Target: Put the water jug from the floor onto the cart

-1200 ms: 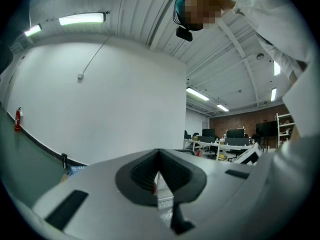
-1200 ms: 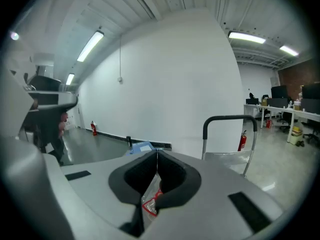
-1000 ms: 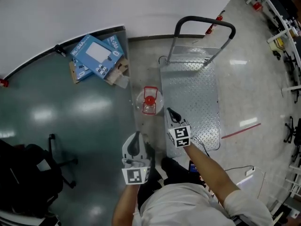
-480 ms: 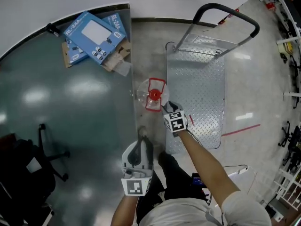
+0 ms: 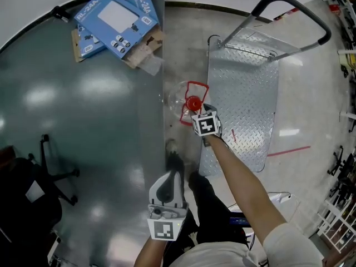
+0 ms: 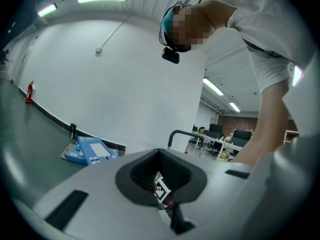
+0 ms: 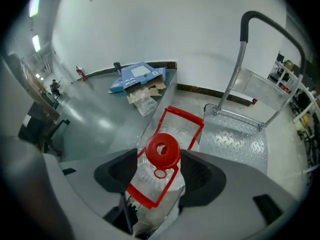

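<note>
The clear plastic water jug (image 5: 181, 100) with the red cap and red frame handle stands upright on the pale strip of floor (image 5: 178, 49), just beside the left edge of the silver diamond-plate platform cart (image 5: 245, 88). It is not yet on the deck.

Your right gripper (image 5: 203, 118) points steeply down over the jug. Its jaws have just been opening and stand wide apart, with the red cap and neck between them. The pads sit clear on either side, so nothing is gripped yet. Your left gripper (image 5: 173, 166) hangs low near your legs, well short of the jug, with its jaws together on nothing.

You appear to be at the reach-and-grasp step; lifting and placing are both still ahead. The next move probably calls for settling the right jaws around the neck or the red handle and closing firmly before you lift. Then carry the jug sideways onto the bare plate, keeping clear of the black push handle (image 5: 289, 7) at the far end. If the jug is full it may swing or slip, so the left gripper could steady the body.

The blue cartons (image 5: 114, 24) by the wall lie well apart from all this.
</note>
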A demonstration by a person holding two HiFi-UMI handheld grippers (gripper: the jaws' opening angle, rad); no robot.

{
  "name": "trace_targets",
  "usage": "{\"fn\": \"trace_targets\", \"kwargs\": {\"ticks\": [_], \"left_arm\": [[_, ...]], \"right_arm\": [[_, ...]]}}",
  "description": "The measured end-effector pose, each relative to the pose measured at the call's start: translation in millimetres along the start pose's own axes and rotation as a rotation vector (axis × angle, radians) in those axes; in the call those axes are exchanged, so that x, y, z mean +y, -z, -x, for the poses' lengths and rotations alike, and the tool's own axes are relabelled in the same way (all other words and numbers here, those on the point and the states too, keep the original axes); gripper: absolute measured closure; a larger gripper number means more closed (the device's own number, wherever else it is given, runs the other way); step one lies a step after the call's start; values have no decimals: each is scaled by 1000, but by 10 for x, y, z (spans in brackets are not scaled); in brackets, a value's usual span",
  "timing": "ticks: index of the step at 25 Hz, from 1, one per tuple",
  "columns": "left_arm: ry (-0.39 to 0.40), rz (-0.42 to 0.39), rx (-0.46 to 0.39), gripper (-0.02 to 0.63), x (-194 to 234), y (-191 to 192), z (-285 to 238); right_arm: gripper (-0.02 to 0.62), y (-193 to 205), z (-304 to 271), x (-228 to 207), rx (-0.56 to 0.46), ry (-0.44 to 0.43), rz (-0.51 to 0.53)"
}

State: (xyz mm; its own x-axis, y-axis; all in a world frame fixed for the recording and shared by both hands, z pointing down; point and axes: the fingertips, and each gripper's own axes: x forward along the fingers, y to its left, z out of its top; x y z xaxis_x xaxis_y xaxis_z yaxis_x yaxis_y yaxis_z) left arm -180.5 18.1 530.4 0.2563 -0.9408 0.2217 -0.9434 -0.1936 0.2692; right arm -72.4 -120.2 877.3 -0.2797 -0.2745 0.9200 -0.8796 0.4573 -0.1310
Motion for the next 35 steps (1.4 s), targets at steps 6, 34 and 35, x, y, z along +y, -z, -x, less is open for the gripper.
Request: {"fn": "trace_targets", "kwargs": {"ticks": [6, 34, 35], "left_arm": [[-4, 28, 16, 603, 110, 64, 34], [21, 55, 43, 603, 131, 190, 106], [23, 51, 44, 603, 131, 192, 111]], "right_arm": [[339, -52, -211, 32, 13, 49, 28], [324, 38, -290, -218, 87, 125, 38], [325, 47, -285, -223, 94, 123, 45]]}}
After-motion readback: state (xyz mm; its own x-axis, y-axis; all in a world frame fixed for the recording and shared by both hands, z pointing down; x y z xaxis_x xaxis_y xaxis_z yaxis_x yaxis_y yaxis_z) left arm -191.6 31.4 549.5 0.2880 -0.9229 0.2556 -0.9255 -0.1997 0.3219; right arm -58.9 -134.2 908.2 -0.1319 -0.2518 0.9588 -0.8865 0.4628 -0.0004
